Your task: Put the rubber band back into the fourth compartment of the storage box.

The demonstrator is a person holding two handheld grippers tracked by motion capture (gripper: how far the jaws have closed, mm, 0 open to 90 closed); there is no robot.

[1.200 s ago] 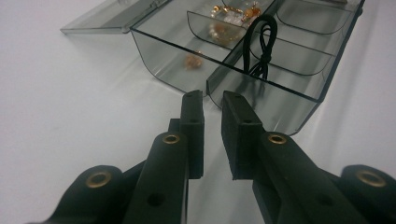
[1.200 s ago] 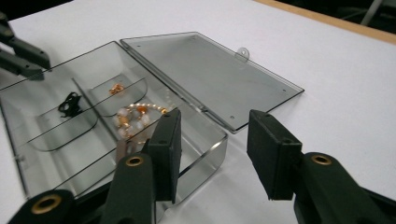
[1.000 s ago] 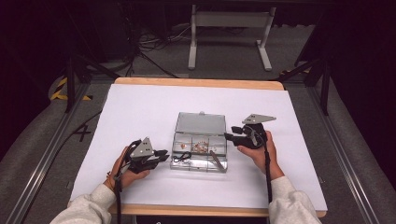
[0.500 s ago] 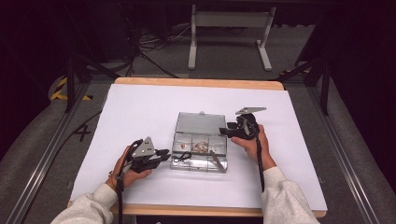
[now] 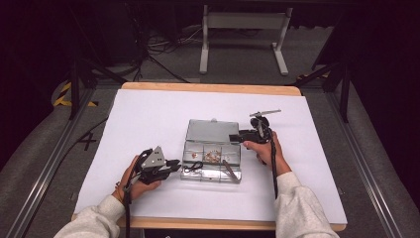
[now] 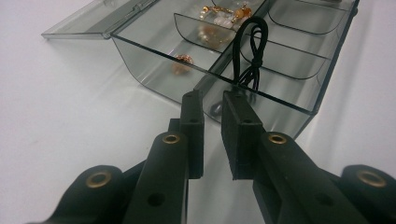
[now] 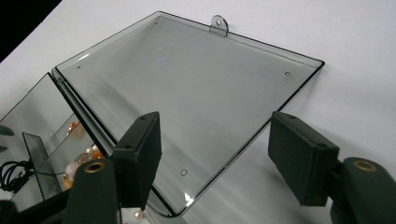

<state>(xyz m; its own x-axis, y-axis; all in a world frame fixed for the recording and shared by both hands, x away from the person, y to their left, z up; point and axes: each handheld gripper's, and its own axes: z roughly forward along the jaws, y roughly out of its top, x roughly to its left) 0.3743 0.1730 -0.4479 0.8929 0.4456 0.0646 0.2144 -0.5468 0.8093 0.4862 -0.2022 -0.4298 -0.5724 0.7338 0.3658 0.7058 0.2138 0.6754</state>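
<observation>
A clear plastic compartment box [image 5: 185,159] lies mid-table, its lid [image 5: 210,131] swung flat behind it. Inside are a black cord [image 6: 252,51] and gold and pearl beads [image 5: 214,157]. My left gripper [image 5: 173,164] rests at the box's left side. In the left gripper view its tips [image 6: 212,100] stand just before the box wall [image 6: 154,70], a narrow gap apart with nothing between them. My right gripper [image 5: 234,138] is at the lid's right edge. Its jaws have just been opening and stand wide over the lid [image 7: 187,93], the pads [image 7: 140,154] clear of it.
White paper [image 5: 148,119] covers the table, with a wooden edge [image 5: 208,88] at the back. A dark slim piece [image 5: 229,170] lies in the box's front right compartment. A metal stand [image 5: 242,22] is on the floor beyond, and rails [image 5: 44,173] run along both sides.
My right gripper has moved left and slightly down to the lid's right edge, and its jaws stand wider. The left gripper and the box have not moved.
</observation>
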